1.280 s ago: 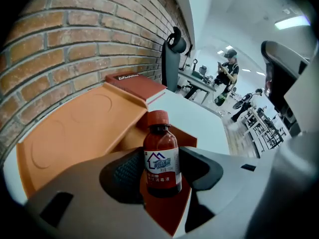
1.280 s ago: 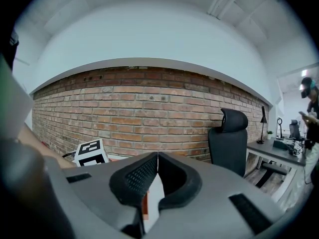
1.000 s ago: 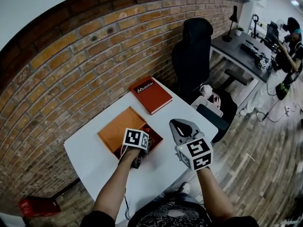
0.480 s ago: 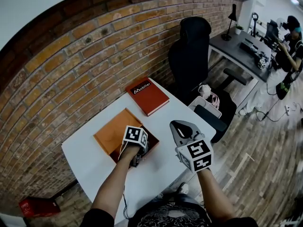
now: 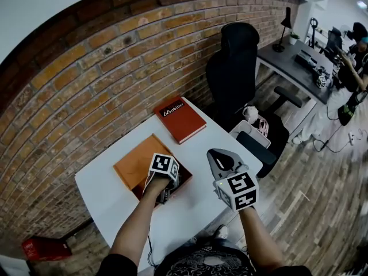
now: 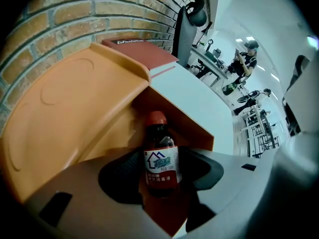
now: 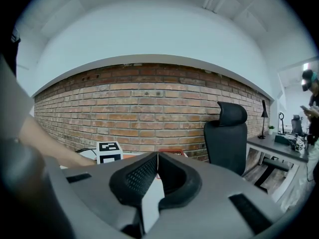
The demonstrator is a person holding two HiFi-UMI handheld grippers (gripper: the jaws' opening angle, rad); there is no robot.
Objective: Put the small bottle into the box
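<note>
small bottle (image 6: 160, 158) is down inside the box (image 6: 175, 114), cap pointing away. left gripper (image 6: 162, 172) is still clamped on its label, basically where it was a second ago, so i'd say only the let-go is left. right gripper (image 7: 157, 163) still hangs closed and empty over the desk's (image 5: 109, 195) near right edge. red book (image 5: 179, 118) sits at the far corner by the brick wall (image 5: 86, 79), with a black chair (image 5: 233, 68) and another desk (image 5: 290, 59) beyond.

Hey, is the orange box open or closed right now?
Open. The box has its lid folded back flat toward the brick wall, leaving the inside exposed behind the small bottle.
</note>
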